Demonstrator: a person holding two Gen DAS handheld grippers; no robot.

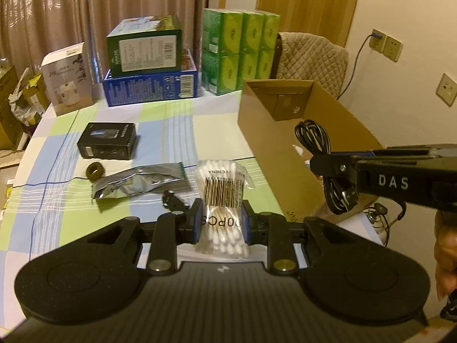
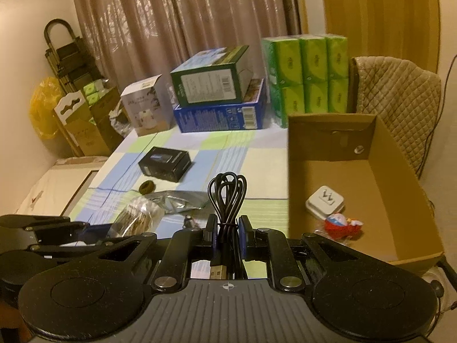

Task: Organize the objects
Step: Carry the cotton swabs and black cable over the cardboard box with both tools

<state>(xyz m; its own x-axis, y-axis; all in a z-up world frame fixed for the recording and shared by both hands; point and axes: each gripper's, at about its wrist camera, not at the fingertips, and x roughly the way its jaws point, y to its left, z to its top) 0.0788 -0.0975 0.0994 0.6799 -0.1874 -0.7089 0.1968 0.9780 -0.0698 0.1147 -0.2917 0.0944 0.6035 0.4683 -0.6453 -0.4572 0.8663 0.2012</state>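
Crinkly clear plastic, the bag of cotton swabs point(image 1: 221, 188) is pinched in my left gripper point(image 1: 222, 223) above the checked tablecloth point(image 1: 120, 120); my right gripper point(image 2: 227, 230) clamps a coiled black cable point(image 2: 227, 197) beside the cardboard box point(image 2: 400, 177).

Bag of cotton swabs point(image 1: 222, 197): lower end hidden behind the left gripper's point(image 1: 222, 224) body; printed lettering partly covered by the pads. In the right wrist view the bag is blurred, its near end hidden by that gripper. Coiled black cable point(image 2: 227, 200): mid-section concealed between the right gripper's point(image 2: 227, 235) pads. Cardboard box point(image 1: 274, 148): contents mostly hidden by its near wall in the left wrist view. Small black item point(image 1: 171, 200) left of the bag: too small to identify. Person's hand point(image 1: 445, 260) right of the box: cut off by the picture's edge.
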